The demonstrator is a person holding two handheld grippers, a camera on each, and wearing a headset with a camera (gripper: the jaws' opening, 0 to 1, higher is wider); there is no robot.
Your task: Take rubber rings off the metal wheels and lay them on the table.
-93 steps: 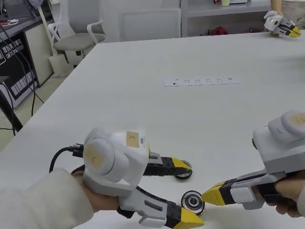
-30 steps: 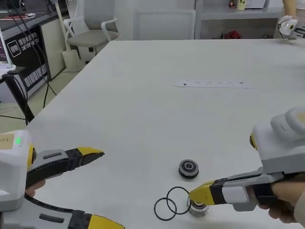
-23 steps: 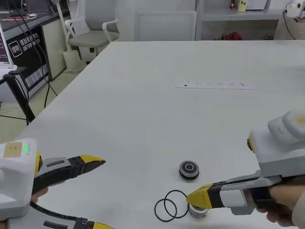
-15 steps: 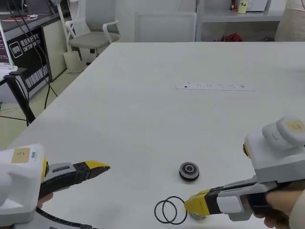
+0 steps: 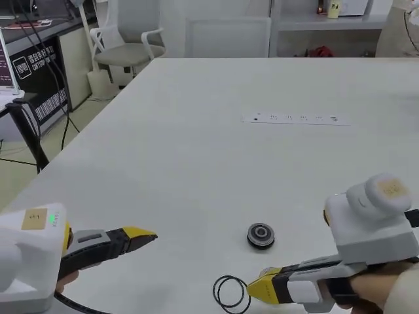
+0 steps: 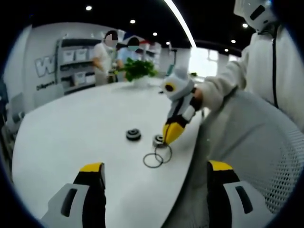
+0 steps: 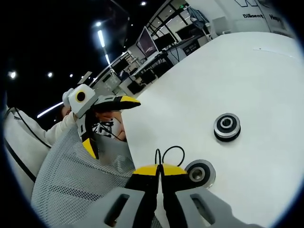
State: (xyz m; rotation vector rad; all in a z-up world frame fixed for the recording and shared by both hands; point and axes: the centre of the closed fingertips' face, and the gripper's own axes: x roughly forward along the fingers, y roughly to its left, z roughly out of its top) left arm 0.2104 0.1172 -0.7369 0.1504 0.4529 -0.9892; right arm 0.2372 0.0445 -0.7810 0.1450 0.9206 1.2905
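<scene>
left gripper (image 6: pixel 156 167): beside the wheels a few seconds back, now well off to the left; jaws spread wide, nothing between them.
rubber rings (image 5: pixel 230 291): two thin black loops, overlapping, flat on the table near its front edge; three seconds ago none lay there.
near wheel (image 7: pixel 199 173): bright metal rim, bare by the look of it, just beside the rings.
far wheel (image 5: pixel 260 235): a little farther in, apart from the rest; a dark band runs round it, so I'd say its rubber is still on.
right gripper (image 5: pixel 254 289): has drawn back a touch in the last second; jaws pressed together, tip at the rings' edge, nothing visibly pinched.
meaning: one wheel looks finished, the other still waits.
table (image 5: pixel 216 163): broad, plain white, with a power strip (image 5: pixel 294 119) set in farther up.
room: an office chair (image 5: pixel 121 46) at the far left corner, shelves (image 5: pixel 314 19) behind.
</scene>
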